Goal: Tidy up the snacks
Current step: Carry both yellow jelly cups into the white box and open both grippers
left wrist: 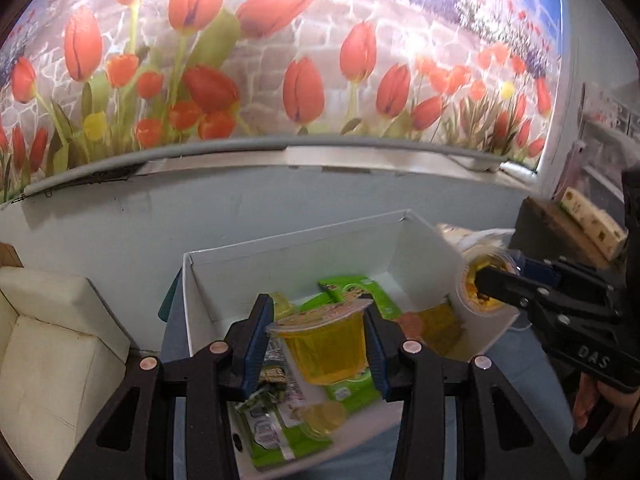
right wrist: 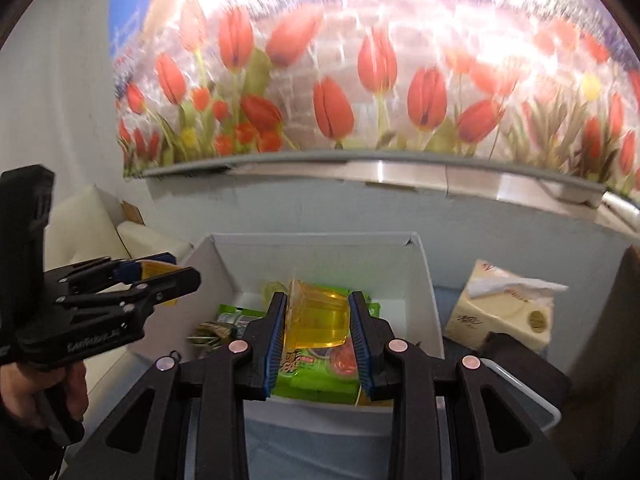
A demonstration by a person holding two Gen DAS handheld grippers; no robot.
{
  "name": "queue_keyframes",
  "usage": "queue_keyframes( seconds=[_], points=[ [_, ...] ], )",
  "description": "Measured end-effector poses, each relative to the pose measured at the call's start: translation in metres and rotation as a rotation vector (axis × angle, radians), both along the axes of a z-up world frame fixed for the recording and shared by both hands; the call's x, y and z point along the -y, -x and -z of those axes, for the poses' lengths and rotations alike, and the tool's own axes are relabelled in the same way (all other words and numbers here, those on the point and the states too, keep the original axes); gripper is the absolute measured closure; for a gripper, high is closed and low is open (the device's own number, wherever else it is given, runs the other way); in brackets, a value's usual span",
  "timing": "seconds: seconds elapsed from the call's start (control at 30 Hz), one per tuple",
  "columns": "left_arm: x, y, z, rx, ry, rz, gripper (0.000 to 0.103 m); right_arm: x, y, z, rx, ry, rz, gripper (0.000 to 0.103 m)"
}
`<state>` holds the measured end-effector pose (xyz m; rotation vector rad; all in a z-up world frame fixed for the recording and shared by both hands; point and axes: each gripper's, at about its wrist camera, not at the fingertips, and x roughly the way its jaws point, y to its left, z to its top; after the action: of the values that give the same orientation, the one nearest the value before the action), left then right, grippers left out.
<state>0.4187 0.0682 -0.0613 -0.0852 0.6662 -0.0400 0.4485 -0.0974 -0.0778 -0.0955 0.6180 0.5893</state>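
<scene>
My left gripper (left wrist: 320, 340) is shut on a yellow jelly cup (left wrist: 326, 344), upright, above the near end of a white cardboard box (left wrist: 288, 248). My right gripper (right wrist: 320, 344) is shut on a second yellow jelly cup (right wrist: 316, 316), tipped on its side, over the same box (right wrist: 312, 248). From the left wrist view the right gripper (left wrist: 492, 284) holds its cup (left wrist: 476, 292) over the box's right wall. From the right wrist view the left gripper (right wrist: 168, 276) holds its cup (right wrist: 158, 270) over the box's left side. Green snack packets (left wrist: 352, 296) and another jelly cup (left wrist: 320, 420) lie in the box.
A tissue pack (right wrist: 504, 312) stands right of the box. A cream cushion (left wrist: 52, 344) lies to the left. A dark object (right wrist: 520, 364) and a white bin rim (right wrist: 536, 396) sit at the near right. A tulip mural wall (left wrist: 304, 60) rises behind.
</scene>
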Motion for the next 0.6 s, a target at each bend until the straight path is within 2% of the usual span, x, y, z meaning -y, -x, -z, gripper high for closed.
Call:
queue_keyframes(
  seconds=[0.17, 0.23, 0.27, 0.3, 0.33, 0.37, 0.4, 0.6],
  points=[
    [-0.008, -0.012, 0.019, -0.049, 0.021, -0.016, 0.055, -0.01, -0.02, 0.023, -0.036, 0.063, -0.01, 0.07],
    [-0.01, -0.015, 0.024, -0.065, 0.007, -0.032, 0.053, -0.01, -0.024, 0.029, -0.046, 0.078, 0.004, 0.069],
    [-0.012, -0.015, 0.027, -0.072, 0.0, -0.045, 0.047, -0.009, -0.026, 0.031, -0.052, 0.079, 0.015, 0.068],
    [-0.015, -0.015, 0.029, -0.077, 0.006, -0.048, 0.032, -0.007, -0.026, 0.032, -0.056, 0.078, 0.022, 0.06],
    [-0.019, -0.013, 0.03, -0.069, 0.024, -0.055, 0.022, -0.005, -0.027, 0.033, -0.058, 0.075, 0.029, 0.049],
    [-0.022, -0.012, 0.03, -0.06, 0.032, -0.06, 0.003, -0.001, -0.026, 0.033, -0.05, 0.066, 0.04, 0.019],
    [-0.025, -0.009, 0.028, -0.05, 0.04, -0.062, 0.0, 0.001, -0.025, 0.032, -0.041, 0.057, 0.043, 0.003],
    [-0.03, 0.003, 0.02, -0.027, 0.031, -0.072, 0.0, 0.009, -0.02, 0.022, -0.017, 0.031, 0.07, 0.0]
  ],
)
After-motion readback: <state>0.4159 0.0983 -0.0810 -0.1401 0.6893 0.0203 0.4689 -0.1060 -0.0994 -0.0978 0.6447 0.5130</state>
